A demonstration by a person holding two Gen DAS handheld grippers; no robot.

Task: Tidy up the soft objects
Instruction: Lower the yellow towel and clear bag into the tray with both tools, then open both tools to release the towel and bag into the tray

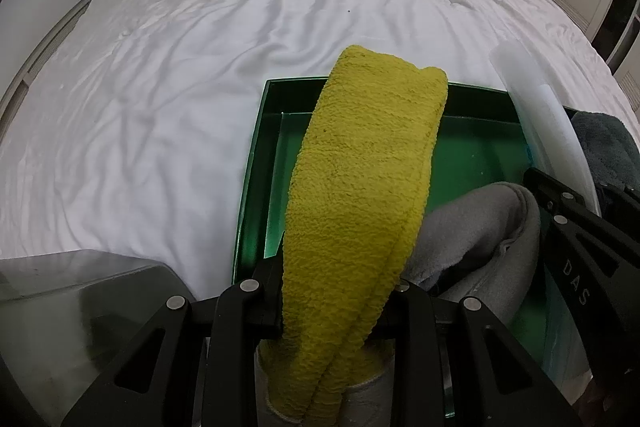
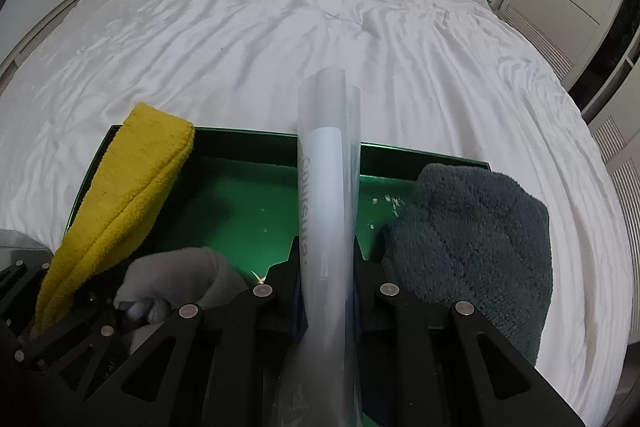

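Left gripper (image 1: pixel 336 303): you pinch the yellow towel (image 1: pixel 368 163) above the green tray (image 1: pixel 256 163).
Right gripper (image 2: pixel 326 279): clamped on the plastic tube (image 2: pixel 326 187).
Tip: lower the towel flat beside the grey cloth (image 1: pixel 472 227) (avoid bunching).

The left gripper (image 1: pixel 336 303) is clamped on a folded yellow towel (image 1: pixel 368 187), its fingers pointing forward over the bed. Just beside it, the right gripper (image 2: pixel 326 279) pinches a translucent plastic package (image 2: pixel 326 195), held level alongside.

Yellow towel (image 1: pixel 360 195), grey cloth (image 1: pixel 476 227), dark-grey towel (image 2: pixel 472 243) in green tray (image 2: pixel 248 219).
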